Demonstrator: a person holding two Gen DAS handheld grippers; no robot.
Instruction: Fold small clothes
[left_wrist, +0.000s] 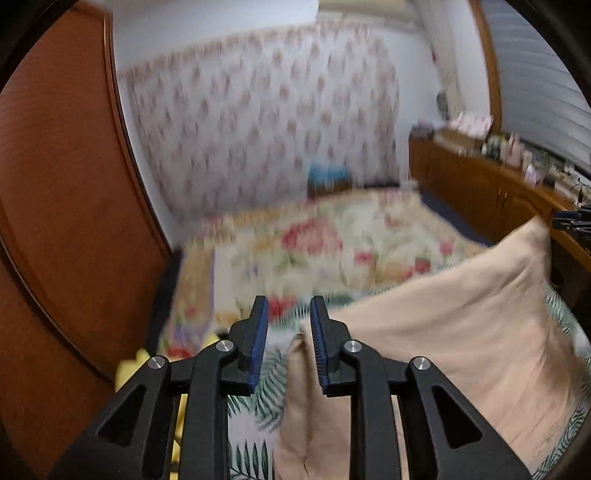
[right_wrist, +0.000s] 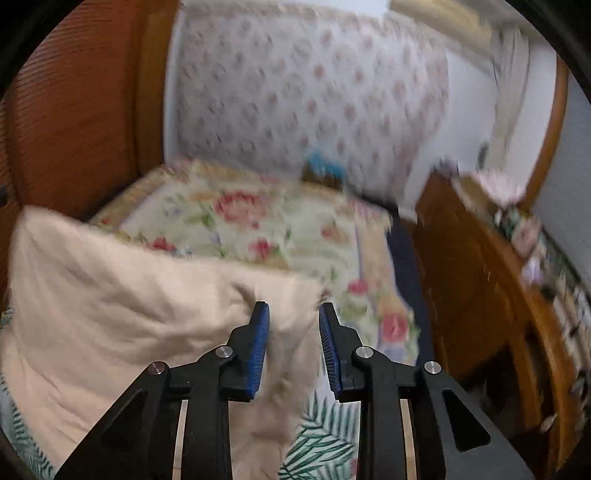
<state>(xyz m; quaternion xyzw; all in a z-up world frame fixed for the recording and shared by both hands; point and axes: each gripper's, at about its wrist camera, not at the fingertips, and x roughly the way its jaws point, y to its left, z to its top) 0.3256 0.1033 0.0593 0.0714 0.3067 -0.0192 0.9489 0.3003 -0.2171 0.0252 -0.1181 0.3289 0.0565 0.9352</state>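
Both wrist views are motion-blurred; background detail is soft.

Left gripper (left_wrist: 288, 306): jaws parted with a moderate gap, nothing pinched. Palm-leaf print sheet (left_wrist: 266, 376) shows through the gap. The near left corner edge of the pale peach fabric garment (left_wrist: 443, 332) sits just at the inner face of the right finger; can't tell if it touches.

Right gripper (right_wrist: 293, 312): jaws parted about the same, not clamped. The peach garment (right_wrist: 122, 295) fills the gap behind the fingers, its right-hand edge falling between the blue ribbed pads (right_wrist: 258, 339); whether it touches either pad I can't tell.

Garment position: lifted off the bed, spread between the two grippers, upper edge raised and sagging across the middle. In the left view its far corner stands up near the right gripper (left_wrist: 572, 219) at the frame's right edge. Lower part drapes onto the palm-leaf sheet (right_wrist: 321, 435).

Surroundings:
- Floral quilt (left_wrist: 314, 243) covers the bed ahead, flat.
- Yellow cloth (left_wrist: 136, 365) at the near left bed edge, beside the left gripper.
- Reddish-brown wooden panel (left_wrist: 66, 184) hard on the left, close to the bed edge.
- Long wooden cabinet (right_wrist: 480, 277) along the right, cluttered top, with a dark blue floor strip (right_wrist: 406, 266) between it and the bed.
- Patterned wall (right_wrist: 314, 92) beyond the bed's far edge.
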